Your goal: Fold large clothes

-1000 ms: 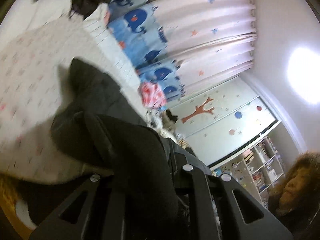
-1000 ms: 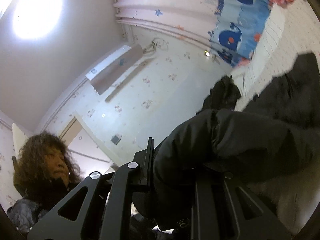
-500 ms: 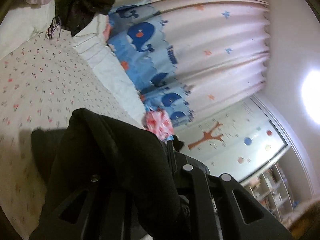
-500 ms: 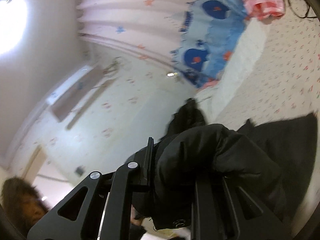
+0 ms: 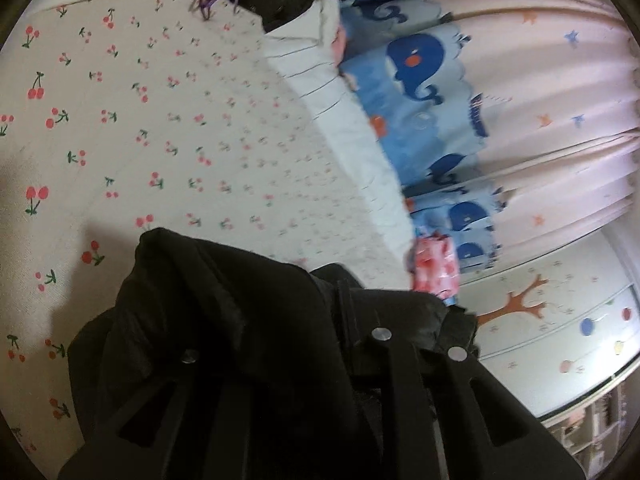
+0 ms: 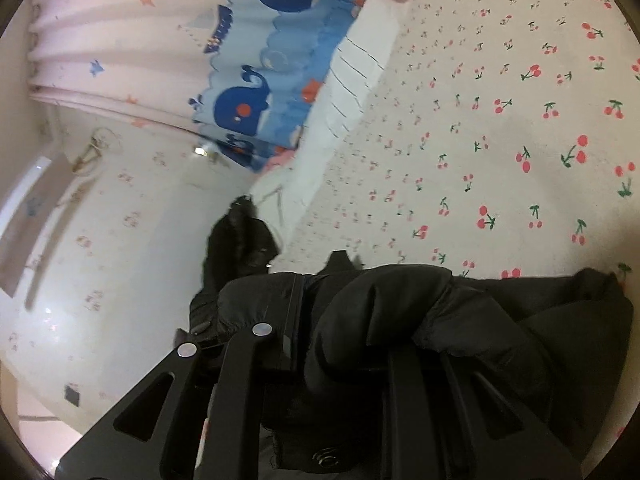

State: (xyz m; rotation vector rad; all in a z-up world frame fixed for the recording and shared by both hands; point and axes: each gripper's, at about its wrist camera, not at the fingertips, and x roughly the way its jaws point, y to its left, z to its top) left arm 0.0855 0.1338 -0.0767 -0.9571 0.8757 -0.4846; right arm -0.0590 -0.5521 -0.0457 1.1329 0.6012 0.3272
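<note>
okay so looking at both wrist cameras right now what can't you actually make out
- Left wrist: the black jacket covers the left gripper, so its jaws are hidden.
- Right wrist: jacket folds bury the right gripper tips.
- Both views: the jacket's full shape is cut off by the frame edge.

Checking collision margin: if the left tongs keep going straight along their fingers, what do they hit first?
Past the puffy black jacket they grip, probably the cherry-print white bedsheet; depth is unclear in the fisheye view.
</note>
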